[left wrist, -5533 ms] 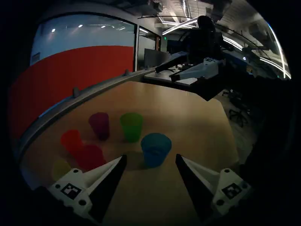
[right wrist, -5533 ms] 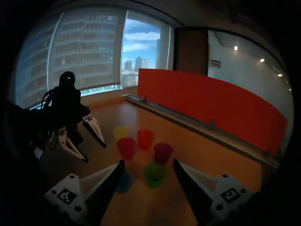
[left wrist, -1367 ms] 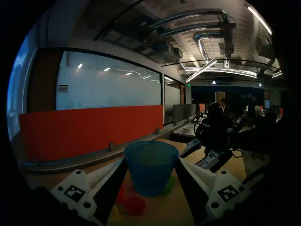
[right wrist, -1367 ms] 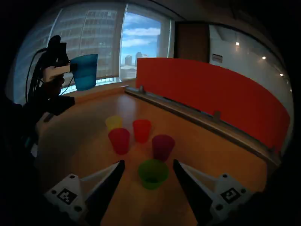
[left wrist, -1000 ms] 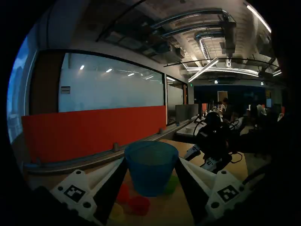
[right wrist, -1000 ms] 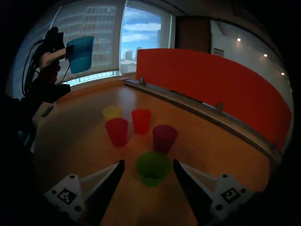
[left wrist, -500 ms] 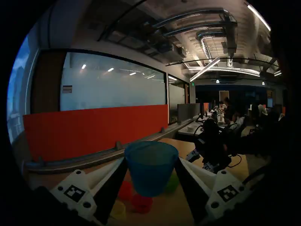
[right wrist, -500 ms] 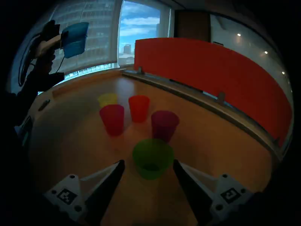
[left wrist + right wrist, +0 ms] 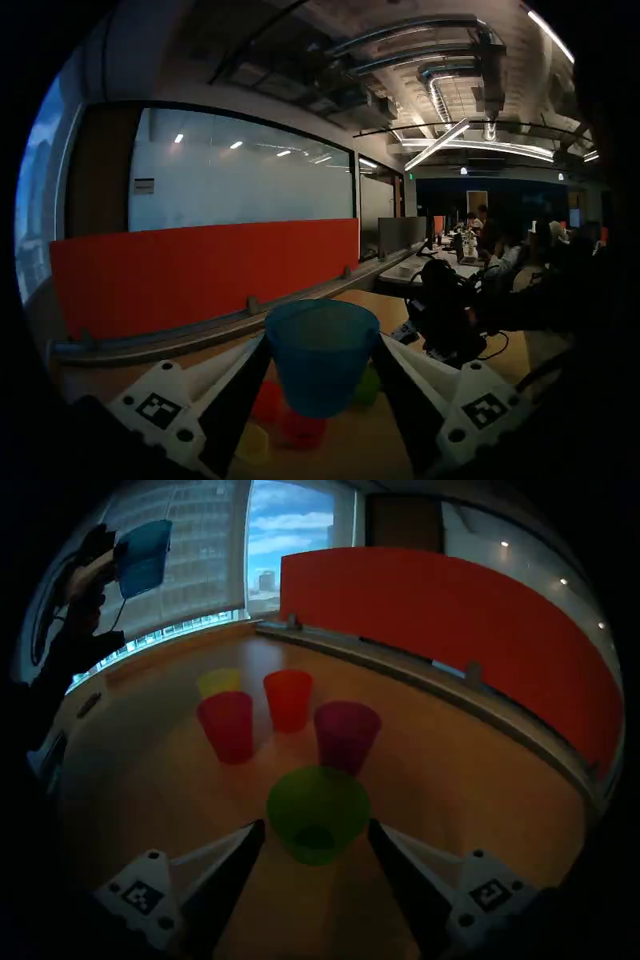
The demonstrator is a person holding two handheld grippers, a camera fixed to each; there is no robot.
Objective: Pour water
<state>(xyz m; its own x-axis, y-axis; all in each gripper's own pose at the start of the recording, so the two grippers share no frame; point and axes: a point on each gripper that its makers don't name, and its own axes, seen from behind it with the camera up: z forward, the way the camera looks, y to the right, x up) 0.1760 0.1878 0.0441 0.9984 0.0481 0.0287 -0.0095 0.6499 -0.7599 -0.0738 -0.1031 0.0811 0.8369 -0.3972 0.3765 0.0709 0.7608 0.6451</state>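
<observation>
We see the left gripper [image 9: 320,346] raised above the table, its two fingers pressed against opposite sides of the blue cup [image 9: 322,356], which stands mouth up between them. We cannot tell whether it holds any water. Far behind it on the left runs an orange partition [image 9: 200,268]. Below the held cup, from left to right, we make out the yellow cup [image 9: 254,442], the orange cup [image 9: 267,400], the red cup [image 9: 302,428] and an edge of the green cup [image 9: 368,384].

In the right gripper view, the blue cup appears at the far left, held high in front of the window [image 9: 288,536] by a hand [image 9: 84,576]. On the wooden table [image 9: 464,792] the yellow cup stands farthest left, the red cup just near of it, the orange cup to their right, and the purple cup [image 9: 346,736] farther right. The green cup stands nearest, between the tips of the right gripper [image 9: 314,826], whose fingers are spread apart on either side of it and do not clamp it.
</observation>
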